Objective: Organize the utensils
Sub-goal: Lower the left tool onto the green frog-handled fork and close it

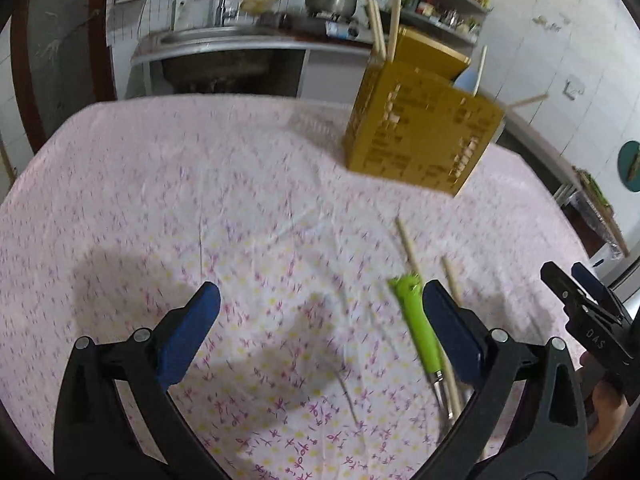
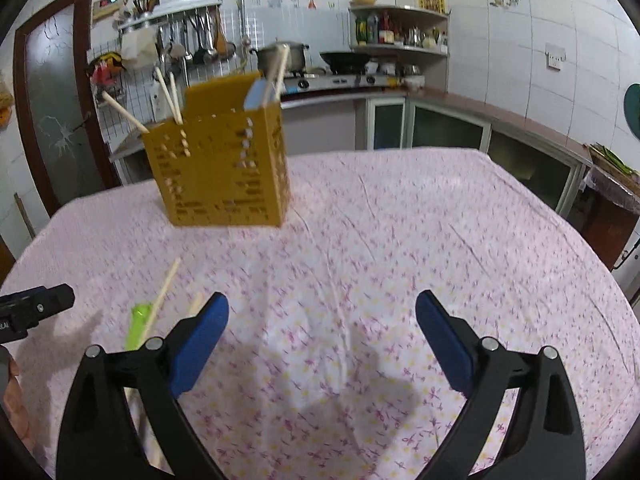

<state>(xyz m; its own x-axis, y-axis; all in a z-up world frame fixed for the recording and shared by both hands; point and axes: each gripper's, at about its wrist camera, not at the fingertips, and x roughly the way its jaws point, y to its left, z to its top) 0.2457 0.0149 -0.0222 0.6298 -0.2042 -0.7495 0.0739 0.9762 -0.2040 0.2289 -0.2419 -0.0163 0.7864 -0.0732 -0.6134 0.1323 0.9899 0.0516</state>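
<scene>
A yellow perforated utensil holder (image 1: pixel 420 132) (image 2: pixel 224 172) stands at the far side of the table, with wooden chopsticks (image 1: pixel 376 20) (image 2: pixel 170 96) and a pale blue utensil (image 2: pixel 256 96) sticking out of it. On the cloth lie a green-handled utensil (image 1: pixel 420 320) (image 2: pixel 138 326) and loose chopsticks (image 1: pixel 408 248) (image 2: pixel 164 296). My left gripper (image 1: pixel 320 292) hangs open above the cloth, its right finger just beside the green handle, nothing pressed between the pads. My right gripper (image 2: pixel 322 302) is open over bare cloth, to the right of those utensils.
A pink flowered tablecloth (image 1: pixel 180 200) covers the table. Behind it are a sink counter (image 1: pixel 240 40), a stove with a pot (image 2: pixel 288 56) and a corner shelf (image 2: pixel 400 32). A hand (image 1: pixel 604 412) holds the right gripper at the left wrist view's right edge.
</scene>
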